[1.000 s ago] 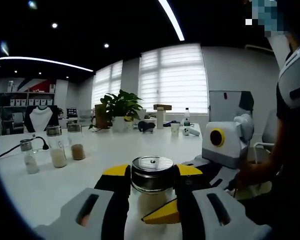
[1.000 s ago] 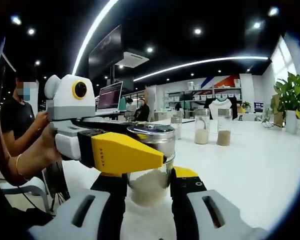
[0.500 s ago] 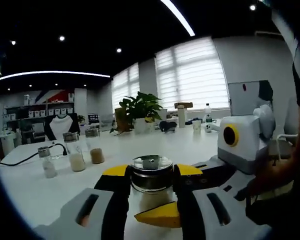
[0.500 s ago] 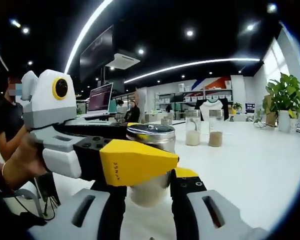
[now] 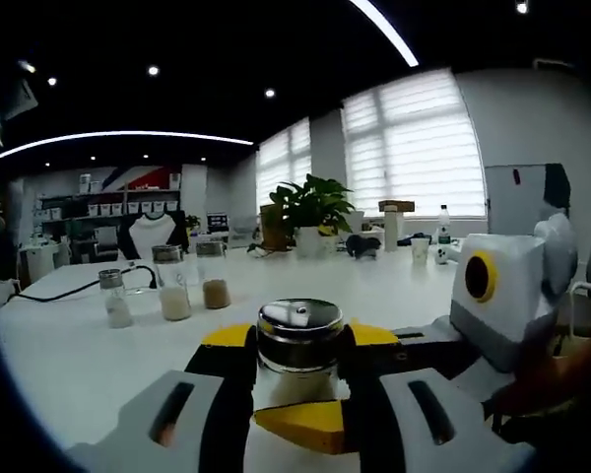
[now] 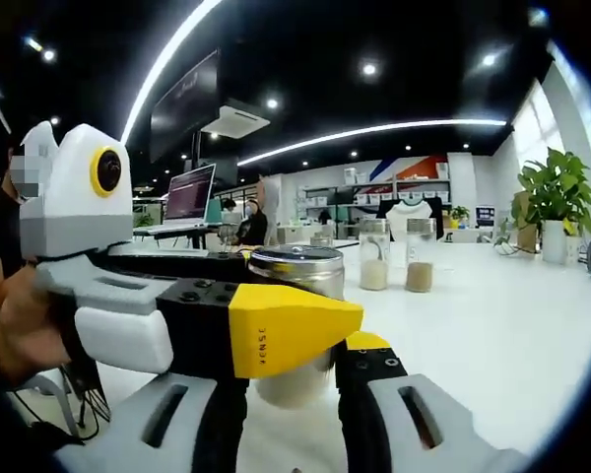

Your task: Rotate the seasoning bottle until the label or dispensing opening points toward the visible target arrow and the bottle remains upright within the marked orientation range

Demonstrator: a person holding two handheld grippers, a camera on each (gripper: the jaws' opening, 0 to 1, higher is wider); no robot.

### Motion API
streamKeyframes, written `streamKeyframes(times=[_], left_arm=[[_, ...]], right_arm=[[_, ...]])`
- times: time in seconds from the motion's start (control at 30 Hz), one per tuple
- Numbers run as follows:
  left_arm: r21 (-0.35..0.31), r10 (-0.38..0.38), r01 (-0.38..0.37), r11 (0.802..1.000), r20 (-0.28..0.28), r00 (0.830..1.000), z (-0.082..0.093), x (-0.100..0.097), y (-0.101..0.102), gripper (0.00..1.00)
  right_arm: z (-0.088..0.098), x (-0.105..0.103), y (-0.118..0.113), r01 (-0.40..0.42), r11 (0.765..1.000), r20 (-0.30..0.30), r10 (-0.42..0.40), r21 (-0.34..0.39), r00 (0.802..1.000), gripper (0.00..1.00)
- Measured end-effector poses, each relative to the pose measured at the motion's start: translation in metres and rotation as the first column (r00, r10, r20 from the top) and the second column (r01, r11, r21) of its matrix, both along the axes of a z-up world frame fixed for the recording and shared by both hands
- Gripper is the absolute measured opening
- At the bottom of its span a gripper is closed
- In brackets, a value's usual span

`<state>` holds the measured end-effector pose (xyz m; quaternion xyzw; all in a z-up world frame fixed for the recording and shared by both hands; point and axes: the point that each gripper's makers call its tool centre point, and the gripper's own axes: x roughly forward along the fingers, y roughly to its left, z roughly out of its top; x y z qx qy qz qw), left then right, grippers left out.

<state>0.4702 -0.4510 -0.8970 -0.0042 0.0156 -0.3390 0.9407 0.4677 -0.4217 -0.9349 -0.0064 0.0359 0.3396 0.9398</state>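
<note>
In the left gripper view, the left gripper (image 5: 297, 367) was closed on the bottle (image 5: 298, 340), its yellow-tipped fingers (image 5: 229, 337) touching both sides of the metal-lidded jar, which stood upright on the white tabletop (image 5: 69, 340). The right gripper (image 5: 305, 426) reached in from the right, low against the bottle. Three shakers (image 5: 173, 289) stood well apart to the left, a plant (image 5: 313, 207) beyond.

In the right gripper view, the right gripper (image 6: 294, 367) gripped the bottle (image 6: 296, 325) between its fingers (image 6: 372, 357). The left gripper (image 6: 294, 327) crossed in front from the left, held by a hand (image 6: 20, 330).
</note>
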Motion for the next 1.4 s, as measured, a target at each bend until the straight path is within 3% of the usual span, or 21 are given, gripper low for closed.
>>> streamKeyframes(times=[0.17, 0.27, 0.47, 0.53, 0.57, 0.67, 0.83, 0.93, 1.2, 1.4], left_arm=[[-0.044, 0.024, -0.024, 0.999, -0.004, 1.0, 0.004, 0.003, 0.004, 0.36], [-0.097, 0.02, -0.023, 0.995, -0.037, 0.999, 0.006, 0.002, 0.005, 0.38], [-0.12, 0.046, -0.054, 0.991, -0.067, 0.997, 0.007, 0.002, 0.009, 0.41], [-0.149, 0.064, -0.075, 0.986, -0.073, 0.995, 0.009, 0.0, 0.009, 0.42], [-0.197, 0.091, -0.106, 0.975, -0.084, 0.992, 0.012, 0.001, 0.011, 0.42], [-0.149, 0.127, -0.138, 0.979, -0.082, 0.989, 0.008, 0.002, 0.012, 0.42], [-0.159, 0.167, -0.182, 0.97, -0.104, 0.981, 0.005, 0.003, 0.013, 0.43], [-0.091, 0.207, -0.215, 0.972, -0.095, 0.974, -0.001, 0.005, 0.013, 0.43], [-0.044, 0.25, -0.255, 0.966, -0.096, 0.964, -0.01, 0.01, 0.016, 0.44], [-0.077, 0.271, -0.277, 0.958, -0.088, 0.959, -0.009, 0.011, 0.02, 0.39]], right_arm=[[0.002, 0.004, 0.0, 0.028, 1.0, 0.032, -0.028, -0.013, 0.999, 0.31], [-0.001, 0.004, 0.001, 0.035, 0.999, 0.042, -0.034, -0.029, 0.999, 0.31], [-0.001, 0.002, 0.002, 0.037, 0.999, 0.052, -0.036, -0.021, 0.998, 0.31], [0.0, 0.001, 0.003, 0.044, 0.999, 0.059, -0.043, -0.013, 0.997, 0.31], [0.001, 0.001, 0.003, 0.045, 0.999, 0.061, -0.044, -0.008, 0.997, 0.31], [0.0, 0.001, 0.006, 0.047, 0.999, 0.064, -0.047, -0.01, 0.997, 0.31], [-0.004, 0.001, 0.007, 0.049, 0.999, 0.056, -0.048, -0.007, 0.997, 0.31], [-0.006, 0.002, 0.009, 0.048, 0.999, 0.05, -0.047, -0.013, 0.998, 0.31], [-0.01, 0.002, 0.012, 0.033, 0.999, 0.041, -0.032, -0.024, 0.999, 0.32], [-0.011, 0.001, 0.013, 0.025, 0.999, 0.043, -0.024, -0.03, 0.999, 0.31]])
